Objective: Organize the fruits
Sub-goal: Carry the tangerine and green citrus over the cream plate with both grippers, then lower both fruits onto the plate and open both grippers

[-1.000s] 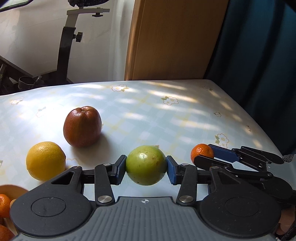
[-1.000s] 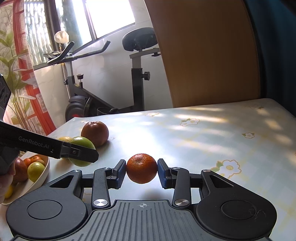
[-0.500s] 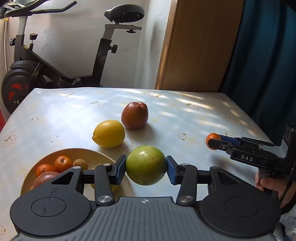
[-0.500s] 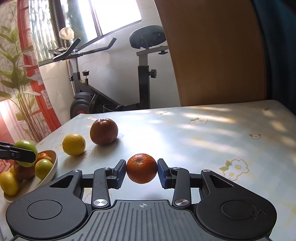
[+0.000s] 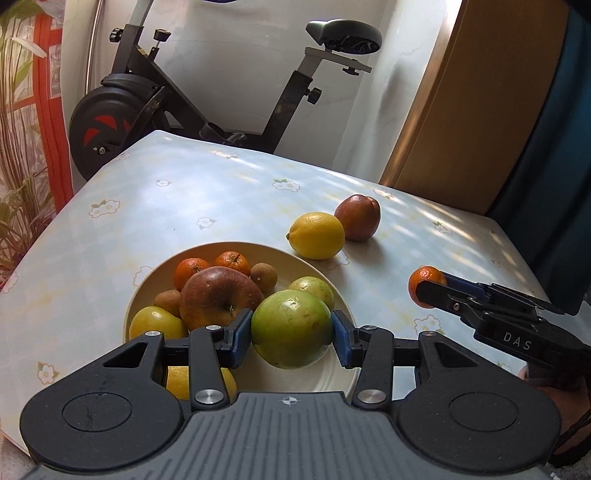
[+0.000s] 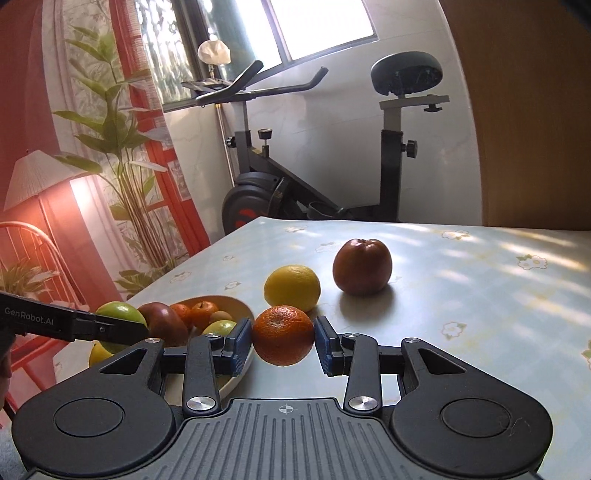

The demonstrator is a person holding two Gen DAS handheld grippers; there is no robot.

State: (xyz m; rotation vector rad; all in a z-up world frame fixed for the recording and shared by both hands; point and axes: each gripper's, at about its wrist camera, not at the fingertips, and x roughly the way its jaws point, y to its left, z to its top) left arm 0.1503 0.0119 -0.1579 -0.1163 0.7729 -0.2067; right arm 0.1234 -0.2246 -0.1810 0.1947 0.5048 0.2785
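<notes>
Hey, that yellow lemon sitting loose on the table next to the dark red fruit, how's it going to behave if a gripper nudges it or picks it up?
The lemon is rounded with nothing bracing it, so a nudge would probably roll it across the smooth tablecloth, perhaps wobbling because of its pointed tip. It looks firm, so pads should hold it, though the curved, glossy peel might slip in an off-centre grip.

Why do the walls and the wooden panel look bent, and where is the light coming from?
Left wrist view: the fisheye lens bows the tall wooden panel, and dappled sun patches fall across the flowered pale-blue tablecloth. Right wrist view: the bright window is blown out white, and the dark red apple casts a soft shadow toward the camera.
</notes>
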